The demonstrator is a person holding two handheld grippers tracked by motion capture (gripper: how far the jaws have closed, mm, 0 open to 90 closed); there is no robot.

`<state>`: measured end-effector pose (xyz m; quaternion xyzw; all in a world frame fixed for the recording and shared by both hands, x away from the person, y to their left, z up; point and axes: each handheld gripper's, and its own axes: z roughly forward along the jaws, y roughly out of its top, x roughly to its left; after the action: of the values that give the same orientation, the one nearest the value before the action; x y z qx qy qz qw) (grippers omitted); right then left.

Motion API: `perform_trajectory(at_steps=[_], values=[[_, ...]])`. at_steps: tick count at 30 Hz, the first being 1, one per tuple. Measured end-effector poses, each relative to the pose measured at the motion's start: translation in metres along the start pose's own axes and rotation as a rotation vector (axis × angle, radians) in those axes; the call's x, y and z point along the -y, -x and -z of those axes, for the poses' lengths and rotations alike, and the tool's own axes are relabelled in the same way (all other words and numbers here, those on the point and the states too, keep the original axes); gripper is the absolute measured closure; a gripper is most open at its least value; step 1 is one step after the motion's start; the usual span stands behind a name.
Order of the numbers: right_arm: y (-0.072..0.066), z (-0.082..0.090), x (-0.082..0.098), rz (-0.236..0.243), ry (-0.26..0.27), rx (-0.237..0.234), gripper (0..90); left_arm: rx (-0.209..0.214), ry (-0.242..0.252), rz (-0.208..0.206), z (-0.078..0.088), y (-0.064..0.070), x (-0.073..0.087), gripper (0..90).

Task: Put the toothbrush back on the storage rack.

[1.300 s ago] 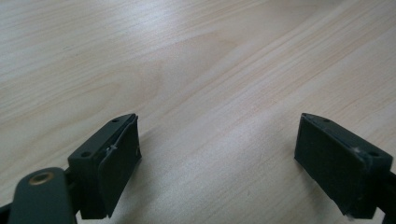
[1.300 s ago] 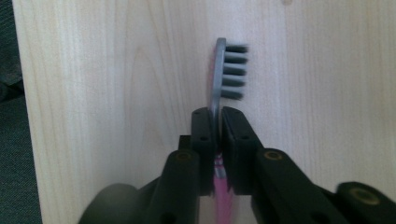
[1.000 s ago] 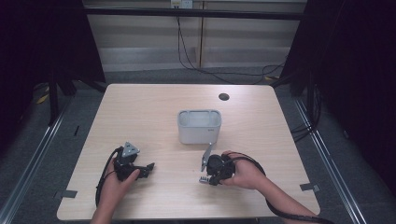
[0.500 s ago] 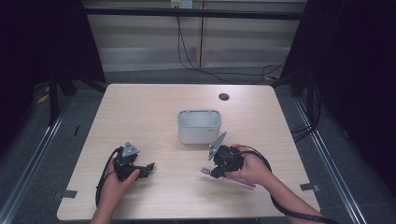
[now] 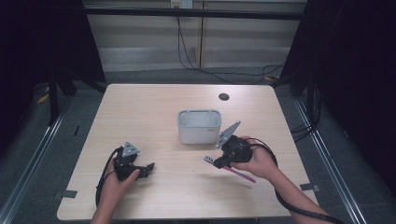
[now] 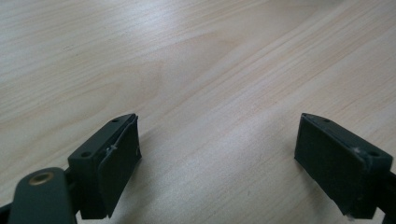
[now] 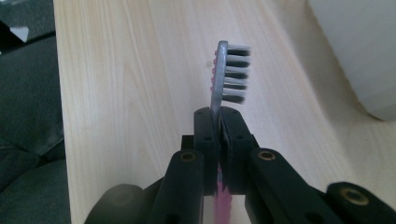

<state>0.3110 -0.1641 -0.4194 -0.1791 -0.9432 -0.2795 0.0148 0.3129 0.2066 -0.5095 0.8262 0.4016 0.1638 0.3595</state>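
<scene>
Pink-handled toothbrush [image 7: 227, 74] clamped in the right gripper [image 5: 219, 161]
It is held just in front of the white rectangular plastic tub [image 5: 199, 126]; the left gripper [image 5: 147, 168], farther left, is kept open with nothing between its jaws.

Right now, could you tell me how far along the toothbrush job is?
Done: the right gripper is shut on the toothbrush, lifted off the table. In hand: carrying it beside the white container. Left, probably: putting it into the container. The left gripper rests open and empty.

Lab-like recording bay, bare wooden table [image 5: 154, 112], black curtains [image 5: 355, 70], floor rails [image 5: 28, 163]; loose wall cables [image 5: 187, 51]
</scene>
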Motion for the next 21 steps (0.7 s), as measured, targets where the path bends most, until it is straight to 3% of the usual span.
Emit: perform_trajectory(at_steps=[12, 21], values=[[0.008, 0.017, 0.002, -0.048, 0.109, 0.038, 86.4, 0.001, 0.002, 0.003, 0.000, 0.000, 0.000, 13.7], [0.012, 0.027, 0.002, -0.077, 0.182, 0.040, 86.4, 0.000, 0.000, 0.000, 0.000, 0.000, 0.000, 13.7]])
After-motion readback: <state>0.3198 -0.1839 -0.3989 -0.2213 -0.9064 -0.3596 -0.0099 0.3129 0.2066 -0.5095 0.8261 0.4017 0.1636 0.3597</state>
